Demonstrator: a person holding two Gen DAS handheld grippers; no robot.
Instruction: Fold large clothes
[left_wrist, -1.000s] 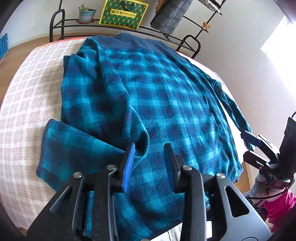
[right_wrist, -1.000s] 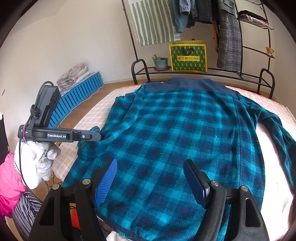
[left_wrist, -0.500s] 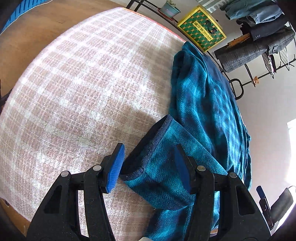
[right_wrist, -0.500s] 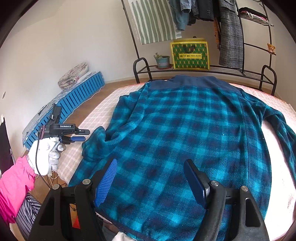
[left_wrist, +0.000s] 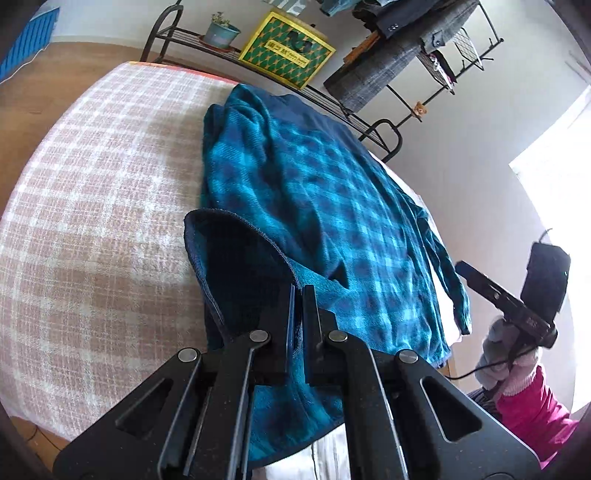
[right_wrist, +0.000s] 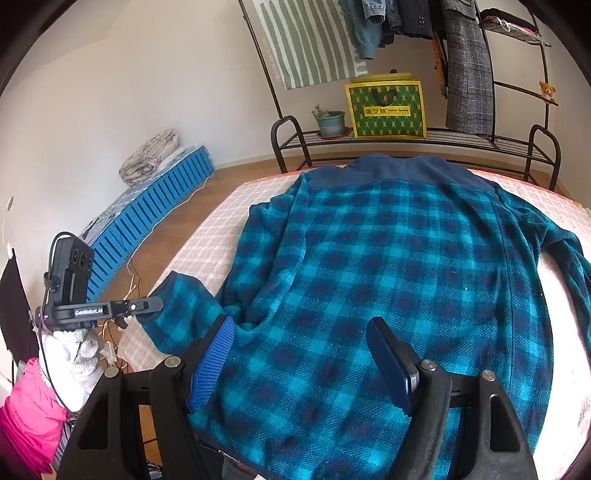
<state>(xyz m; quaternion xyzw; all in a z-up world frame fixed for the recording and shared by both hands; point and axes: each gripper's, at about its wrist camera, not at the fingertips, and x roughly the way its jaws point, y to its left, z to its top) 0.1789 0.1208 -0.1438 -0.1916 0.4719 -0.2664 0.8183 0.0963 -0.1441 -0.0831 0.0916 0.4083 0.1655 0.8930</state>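
Observation:
A large teal and navy plaid fleece shirt (right_wrist: 388, 266) lies spread face down on the bed, collar at the far end; it also shows in the left wrist view (left_wrist: 314, 184). My left gripper (left_wrist: 297, 291) is shut on the cuff of its left sleeve (left_wrist: 236, 258) and holds it lifted at the bed's near left edge; the same gripper (right_wrist: 147, 306) and cuff (right_wrist: 177, 306) show in the right wrist view. My right gripper (right_wrist: 301, 343) is open and empty, hovering over the shirt's hem. The right sleeve (right_wrist: 565, 251) lies along the right side.
The bed has a pink checked cover (left_wrist: 92, 184). A black metal rack (right_wrist: 406, 136) with a green and yellow bag (right_wrist: 386, 105) and a potted plant (right_wrist: 330, 120) stands behind it, clothes hanging above. A blue slatted panel (right_wrist: 147, 218) lies on the floor at left.
My left gripper has closed on the sleeve cuff and lifted it off the cover. My right gripper has stayed open above the hem.

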